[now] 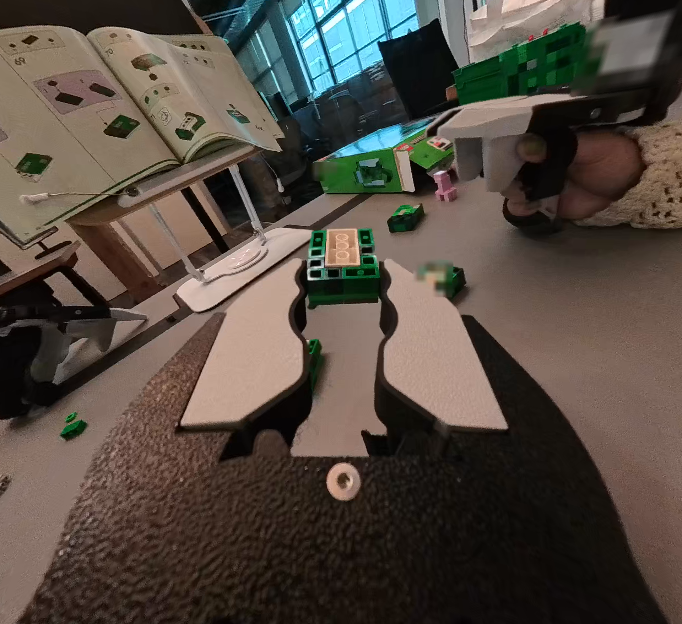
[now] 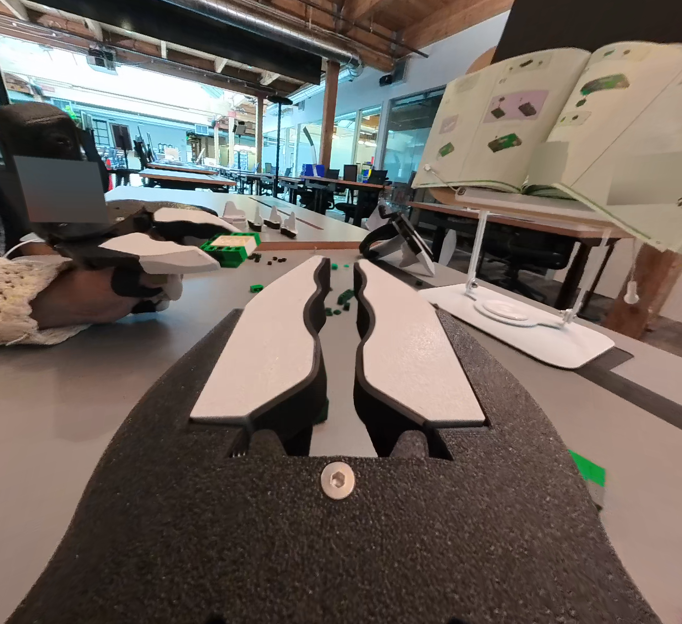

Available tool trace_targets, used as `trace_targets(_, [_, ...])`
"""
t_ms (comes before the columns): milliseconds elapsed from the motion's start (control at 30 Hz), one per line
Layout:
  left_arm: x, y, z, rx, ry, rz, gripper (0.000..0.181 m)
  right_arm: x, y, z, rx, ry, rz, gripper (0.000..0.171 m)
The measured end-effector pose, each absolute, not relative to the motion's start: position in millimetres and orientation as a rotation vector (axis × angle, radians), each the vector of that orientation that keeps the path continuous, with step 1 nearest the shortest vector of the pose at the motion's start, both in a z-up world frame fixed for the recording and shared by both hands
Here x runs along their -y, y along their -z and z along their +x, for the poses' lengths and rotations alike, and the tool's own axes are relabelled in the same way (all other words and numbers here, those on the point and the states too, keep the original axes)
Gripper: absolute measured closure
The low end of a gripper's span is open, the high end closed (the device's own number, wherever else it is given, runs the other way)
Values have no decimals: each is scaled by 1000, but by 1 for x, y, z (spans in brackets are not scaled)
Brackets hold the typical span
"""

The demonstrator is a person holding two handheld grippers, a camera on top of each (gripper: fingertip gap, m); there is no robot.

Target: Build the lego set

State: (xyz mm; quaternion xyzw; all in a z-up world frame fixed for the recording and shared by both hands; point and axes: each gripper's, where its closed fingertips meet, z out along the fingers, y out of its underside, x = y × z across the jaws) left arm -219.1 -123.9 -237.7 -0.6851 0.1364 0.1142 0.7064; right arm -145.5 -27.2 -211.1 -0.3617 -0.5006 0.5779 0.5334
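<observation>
A green block assembly (image 1: 343, 285) with a tan plate (image 1: 341, 248) on top stands on the grey table (image 1: 553, 385). My left gripper (image 1: 343, 272) has its fingertips against both sides of the assembly and holds it there. It also shows in the right wrist view (image 2: 225, 246) with the assembly (image 2: 230, 248) at its tips. My right gripper (image 2: 341, 267) is empty, its jaws a narrow gap apart, low over the table. It shows at the right of the left wrist view (image 1: 446, 145). Small loose green pieces (image 2: 343, 298) lie just beyond its tips.
An open instruction booklet (image 1: 110, 97) rests on a white stand (image 1: 240, 274) at the left. A green box (image 1: 365, 171), a pink figure (image 1: 444, 187), two small green builds (image 1: 406, 217) and a large green build (image 1: 516, 71) lie farther back. A spare gripper (image 1: 73, 333) lies at the left. Some 12 cm of space lies between my two pairs of fingers.
</observation>
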Motion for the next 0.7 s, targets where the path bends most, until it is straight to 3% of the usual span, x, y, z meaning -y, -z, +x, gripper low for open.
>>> trace_targets(500, [126, 234, -219, -313, -261, -1500, 145, 30, 217, -148, 1233, -1372, -869, 164])
trace_targets(700, [151, 199, -219, -192, 150, -1239, 146, 32, 218, -148, 1246, -1375, -872, 164])
